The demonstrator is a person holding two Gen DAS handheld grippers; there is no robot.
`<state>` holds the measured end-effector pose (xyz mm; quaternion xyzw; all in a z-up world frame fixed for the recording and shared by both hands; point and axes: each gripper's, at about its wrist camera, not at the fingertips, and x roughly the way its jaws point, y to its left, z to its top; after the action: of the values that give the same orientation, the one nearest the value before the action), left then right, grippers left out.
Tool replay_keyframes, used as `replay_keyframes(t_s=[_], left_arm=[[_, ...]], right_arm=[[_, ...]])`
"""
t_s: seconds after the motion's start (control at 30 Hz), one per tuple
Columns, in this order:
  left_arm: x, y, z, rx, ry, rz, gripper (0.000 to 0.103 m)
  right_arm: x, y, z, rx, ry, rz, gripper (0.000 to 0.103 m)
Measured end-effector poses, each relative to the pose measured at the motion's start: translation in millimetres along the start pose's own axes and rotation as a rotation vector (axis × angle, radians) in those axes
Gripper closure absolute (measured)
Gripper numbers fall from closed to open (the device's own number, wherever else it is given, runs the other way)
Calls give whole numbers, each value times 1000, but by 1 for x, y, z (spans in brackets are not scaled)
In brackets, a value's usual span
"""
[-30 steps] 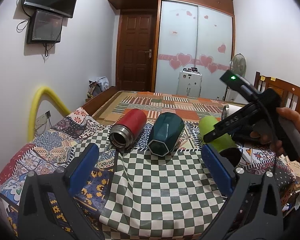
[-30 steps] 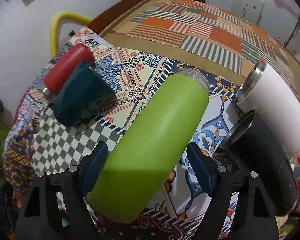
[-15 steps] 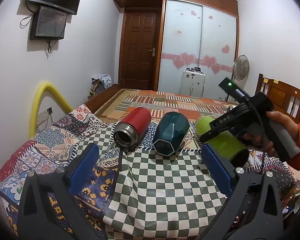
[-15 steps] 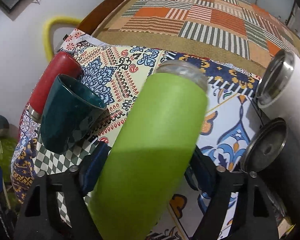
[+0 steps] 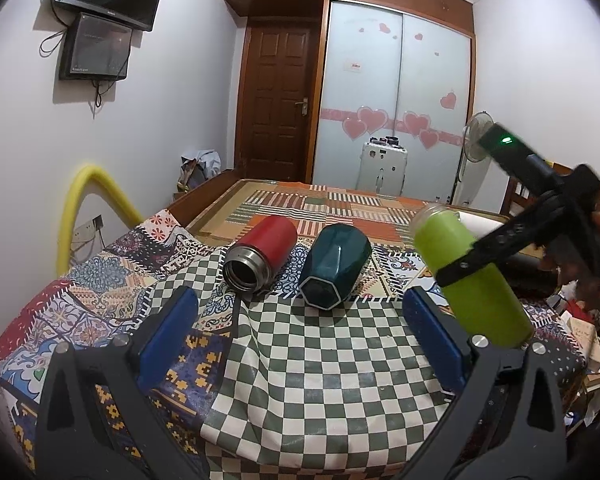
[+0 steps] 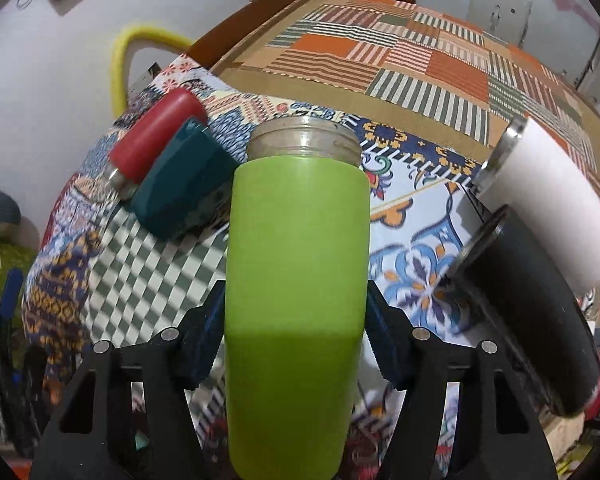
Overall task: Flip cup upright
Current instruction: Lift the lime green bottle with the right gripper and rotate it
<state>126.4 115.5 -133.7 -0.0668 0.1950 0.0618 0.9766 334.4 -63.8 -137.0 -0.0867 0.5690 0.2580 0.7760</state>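
Bedroom, patterned cloth point(image 5: 320, 356) over a desk at the bed's foot. Right gripper point(image 6: 296, 338) clamped on the green cup point(image 6: 296, 280), which is lifted and tilted, mouth up and away. Left gripper point(image 5: 300, 336) wide open, holding nothing. Risks: smooth cup slipping in the pads; soft, wrinkled cloth tipping it on set-down; bumping the black cup point(image 6: 528, 312) just beside.

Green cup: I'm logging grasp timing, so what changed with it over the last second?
The right gripper closed on the green cup and lifted it off the cloth, tilting its open mouth upward; it is not yet upright. The left gripper stayed open and idle. The red cup, teal cup, white cup and black cup remained lying down.
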Motion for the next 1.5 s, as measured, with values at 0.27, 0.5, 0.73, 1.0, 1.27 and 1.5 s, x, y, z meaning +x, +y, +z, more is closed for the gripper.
replay_keyframes(t_s=[0.27, 0.5, 0.73, 1.0, 1.27, 1.5], left_arm=[[-7, 6, 4, -31, -11, -19, 0], [-17, 2, 6, -31, -31, -39, 0], [-23, -3, 7, -17, -44, -49, 0], [-22, 6, 9, -34, -50, -22, 0], [-16, 18, 10, -59, -40, 7, 0], [-12, 21, 9, -60, -29, 16, 0]], right_arm=[[-61, 9, -31, -38, -31, -62, 42], [-93, 20, -56, -64, -27, -144, 42], [-73, 28, -74, -99, 78, -156, 42], [-49, 38, -51, -136, 28, -147, 42], [-16, 45, -19, -191, -11, -158, 42], [36, 37, -36, -148, 162, -73, 42]])
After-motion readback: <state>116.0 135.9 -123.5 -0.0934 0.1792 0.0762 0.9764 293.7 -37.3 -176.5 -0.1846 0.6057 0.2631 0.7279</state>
